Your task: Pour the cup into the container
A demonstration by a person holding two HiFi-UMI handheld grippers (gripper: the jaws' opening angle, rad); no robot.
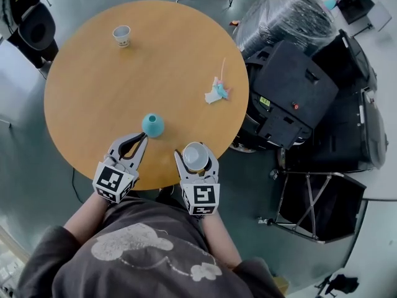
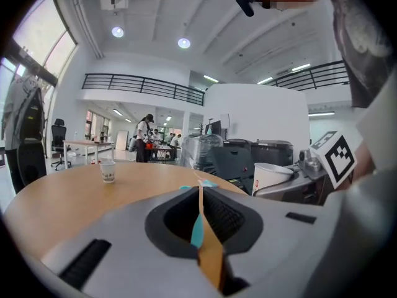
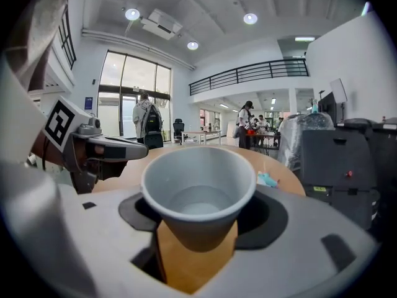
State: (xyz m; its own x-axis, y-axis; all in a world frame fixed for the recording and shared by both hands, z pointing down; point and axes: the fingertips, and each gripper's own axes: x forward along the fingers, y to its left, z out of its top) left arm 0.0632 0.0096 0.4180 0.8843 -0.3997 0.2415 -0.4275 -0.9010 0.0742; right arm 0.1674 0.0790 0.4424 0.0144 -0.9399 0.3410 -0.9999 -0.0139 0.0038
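Left gripper view: the left claw (image 1: 143,138) is pressed together and empty, and its own body hides most of the teal container (image 1: 152,125); only a teal sliver shows through the seam. Right gripper view: the right claw (image 1: 196,161) is spread wide, pinching the paper cup (image 3: 198,191) upright. Whether the cup holds liquid is hard to make out.

Only the head view shows the layout. The container stands just beyond the left claw's tips. The held cup is over the table's (image 1: 93,104) near edge, lower centre. A second cup (image 1: 121,36) sits upper left, a small toy (image 1: 217,92) near the right edge. Black cases (image 1: 291,98) crowd that side.
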